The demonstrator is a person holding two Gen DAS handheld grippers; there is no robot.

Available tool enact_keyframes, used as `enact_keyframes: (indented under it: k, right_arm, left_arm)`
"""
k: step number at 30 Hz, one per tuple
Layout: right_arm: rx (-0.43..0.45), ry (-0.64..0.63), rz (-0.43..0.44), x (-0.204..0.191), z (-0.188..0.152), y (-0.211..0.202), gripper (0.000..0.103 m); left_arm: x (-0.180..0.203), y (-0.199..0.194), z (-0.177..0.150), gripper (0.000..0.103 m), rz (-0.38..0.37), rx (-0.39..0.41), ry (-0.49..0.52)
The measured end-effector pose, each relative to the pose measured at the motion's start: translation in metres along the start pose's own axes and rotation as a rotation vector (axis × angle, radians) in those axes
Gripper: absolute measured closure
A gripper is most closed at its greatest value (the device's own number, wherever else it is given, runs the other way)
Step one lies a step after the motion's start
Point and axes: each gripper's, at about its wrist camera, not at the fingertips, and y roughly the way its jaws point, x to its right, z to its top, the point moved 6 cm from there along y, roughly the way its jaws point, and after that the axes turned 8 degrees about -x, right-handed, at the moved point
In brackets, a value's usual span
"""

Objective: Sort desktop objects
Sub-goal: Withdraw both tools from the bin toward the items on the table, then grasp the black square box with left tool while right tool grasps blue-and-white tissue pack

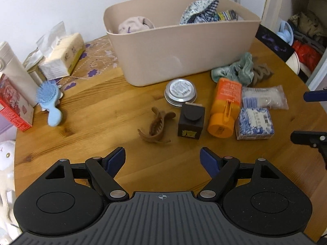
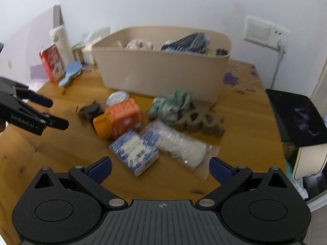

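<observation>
A beige bin (image 1: pixel 173 49) (image 2: pixel 163 69) with clothes inside stands at the back of the wooden table (image 1: pixel 81 110). In front of it lie a brown hair claw (image 1: pixel 156 127), a black cube box (image 1: pixel 191 122), a round tin (image 1: pixel 180 91), an orange bottle (image 1: pixel 224 108) (image 2: pixel 120 118), a blue patterned box (image 1: pixel 254 123) (image 2: pixel 134 153), a clear packet (image 1: pixel 263 98) (image 2: pixel 181 145), a green cloth (image 1: pixel 235 70) (image 2: pixel 171 106) and a brown scrunchie (image 2: pixel 202 120). My left gripper (image 1: pixel 162 161) is open, short of the claw. My right gripper (image 2: pixel 160 169) is open, just before the blue box.
A blue hairbrush (image 1: pixel 49 104), a tissue pack (image 1: pixel 63 59), a red box (image 1: pixel 12 106) and a white pouch (image 1: pixel 14 69) line the left side. A dark mat (image 2: pixel 296 114) lies at the table's right edge, with shelves (image 1: pixel 306 30) beyond.
</observation>
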Motion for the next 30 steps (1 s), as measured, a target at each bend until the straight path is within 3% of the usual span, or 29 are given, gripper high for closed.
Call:
enact_keyframes:
  k: [7,11,15,26,30]
  right_arm:
    - [-0.055,-0.025,0.015,-0.013,-0.003,0.026,0.0]
    - [-0.081,-0.04,0.025,-0.016,-0.001,0.04,0.007]
    - [-0.099,-0.058,0.02,-0.018,0.002,0.052,0.008]
    - [-0.108,-0.102,0.025,-0.021,0.01,0.066,0.008]
    - [-0.112,-0.109,0.028,-0.018,0.013,0.069,0.012]
  left_arm:
    - [0.011,0.018,0.003,0.022,-0.025,0.006,0.07]
    - [0.019,0.027,0.007,0.022,-0.032,0.01,0.109]
    - [0.025,0.032,0.012,0.022,-0.052,0.02,0.122]
    - [0.042,0.038,0.024,0.022,-0.071,0.055,0.199]
    - [0.044,0.043,0.029,0.03,-0.084,0.045,0.202]
